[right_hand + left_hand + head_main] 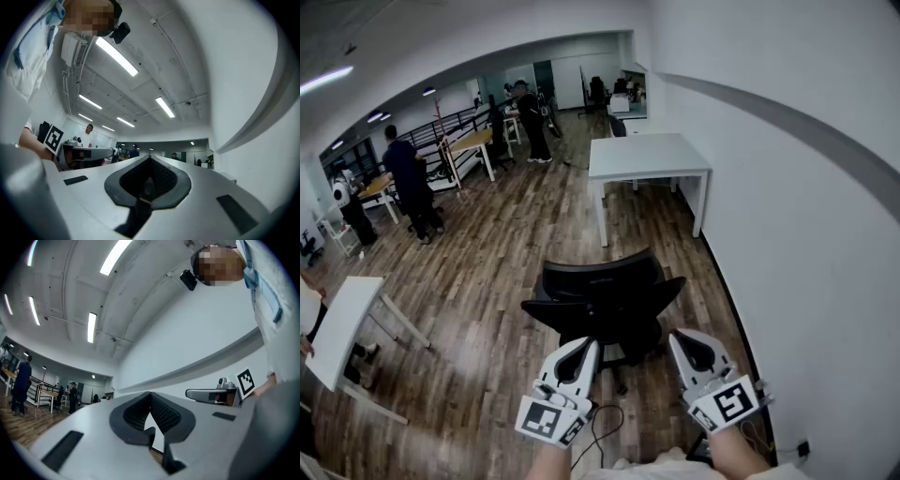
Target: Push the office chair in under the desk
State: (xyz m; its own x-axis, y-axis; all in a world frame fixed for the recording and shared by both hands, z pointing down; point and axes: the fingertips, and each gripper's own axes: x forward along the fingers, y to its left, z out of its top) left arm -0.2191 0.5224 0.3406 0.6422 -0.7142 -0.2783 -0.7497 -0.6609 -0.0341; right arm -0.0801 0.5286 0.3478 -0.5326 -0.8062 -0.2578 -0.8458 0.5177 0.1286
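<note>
- Both claws are clamped tight and empty. The left gripper (586, 347) and right gripper (678, 339) are side by side, tipped slightly upward.
- Just ahead stands the office chair (605, 298), its back toward the person, apparently untouched.
- The desk (647, 156) is well apart from it, against the wall.
- I'd say the push hasn't begun. The closed tips need to meet the backrest, then shove it deskward.

Black office chair (605, 305) upright on wood floor, well apart from white desk (647, 155) beside wall.
</note>
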